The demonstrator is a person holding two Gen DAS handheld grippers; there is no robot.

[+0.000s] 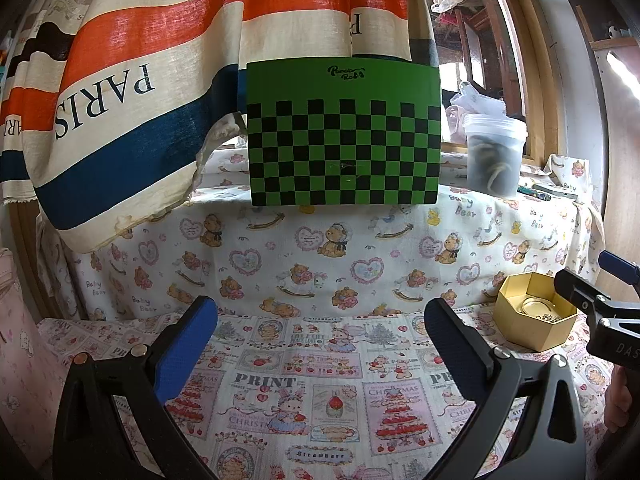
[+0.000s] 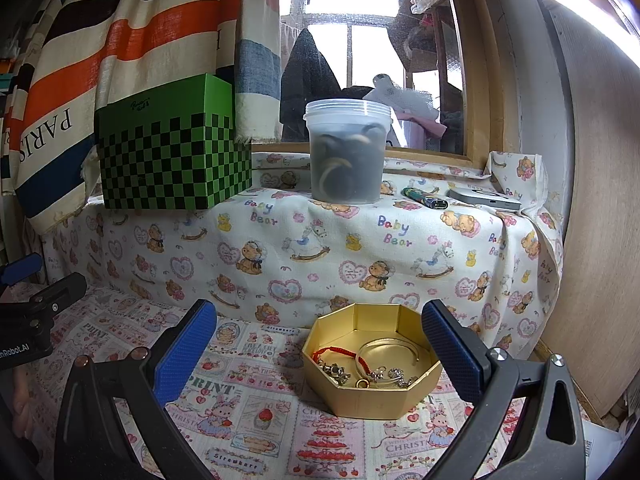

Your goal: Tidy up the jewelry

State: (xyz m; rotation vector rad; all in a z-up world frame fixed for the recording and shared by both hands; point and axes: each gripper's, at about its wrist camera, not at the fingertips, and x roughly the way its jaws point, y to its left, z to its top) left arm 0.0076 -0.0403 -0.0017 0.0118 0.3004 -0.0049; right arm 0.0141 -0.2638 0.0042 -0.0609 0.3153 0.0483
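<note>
A gold octagonal tin point(image 2: 370, 394) sits on the printed cloth between my right gripper's point(image 2: 320, 340) open fingers, nearer the right one. Inside it lie a red cord bracelet point(image 2: 340, 354), a clear bangle point(image 2: 390, 348), a gold ring point(image 2: 363, 383) and small silver pieces point(image 2: 394, 374). In the left wrist view the tin point(image 1: 534, 316) stands at the right, with the right gripper point(image 1: 588, 296) beside it. My left gripper point(image 1: 320, 336) is open and empty above the cloth, left of the tin.
A raised ledge behind carries a green checkered box point(image 2: 172, 156), a clear plastic tub point(image 2: 346, 152), a lighter point(image 2: 424, 198) and a flat grey device point(image 2: 486, 200). A striped PARIS curtain point(image 1: 120, 92) hangs at the left. A wooden panel point(image 2: 592, 240) stands at the right.
</note>
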